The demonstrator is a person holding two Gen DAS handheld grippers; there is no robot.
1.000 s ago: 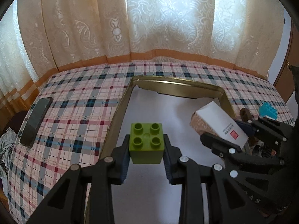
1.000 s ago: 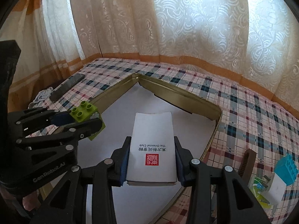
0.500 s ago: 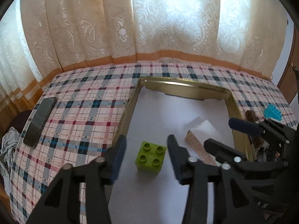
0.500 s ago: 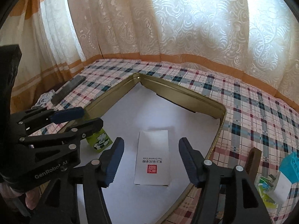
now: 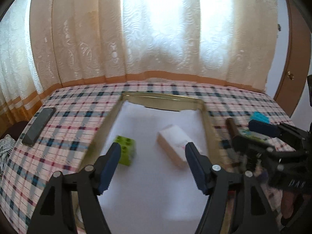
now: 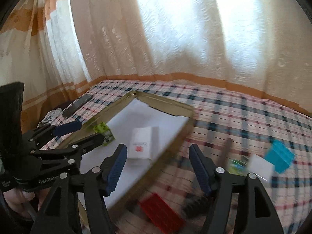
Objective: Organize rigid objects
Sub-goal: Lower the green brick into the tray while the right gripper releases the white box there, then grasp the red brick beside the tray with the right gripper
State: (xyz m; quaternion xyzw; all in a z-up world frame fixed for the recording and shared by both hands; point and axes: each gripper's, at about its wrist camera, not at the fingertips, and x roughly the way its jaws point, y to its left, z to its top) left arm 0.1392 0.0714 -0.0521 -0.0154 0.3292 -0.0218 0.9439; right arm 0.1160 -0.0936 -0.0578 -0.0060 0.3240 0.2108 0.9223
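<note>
A green brick (image 5: 126, 152) and a white box with a red seal (image 5: 175, 144) lie on the white floor of a gold-rimmed tray (image 5: 161, 99). My left gripper (image 5: 152, 165) is open and empty, raised above the tray's near part. My right gripper (image 6: 158, 167) is open and empty, over the tray's right rim. In the right wrist view the green brick (image 6: 104, 133), the white box (image 6: 142, 146) and the tray (image 6: 165, 101) show to the left. A red brick (image 6: 161, 214), a blue brick (image 6: 279, 156) and a white block (image 6: 260, 165) lie on the plaid cloth.
A dark phone (image 5: 39, 125) lies on the plaid cloth at the left. A brown stick (image 5: 232, 126) and a blue brick (image 5: 260, 117) lie right of the tray. Lace curtains hang behind the table. The left gripper (image 6: 64, 142) shows in the right wrist view.
Both grippers, open since letting go of the brick and the box, have pulled back and up. The right gripper has swung right, bringing loose bricks on the cloth into view.
</note>
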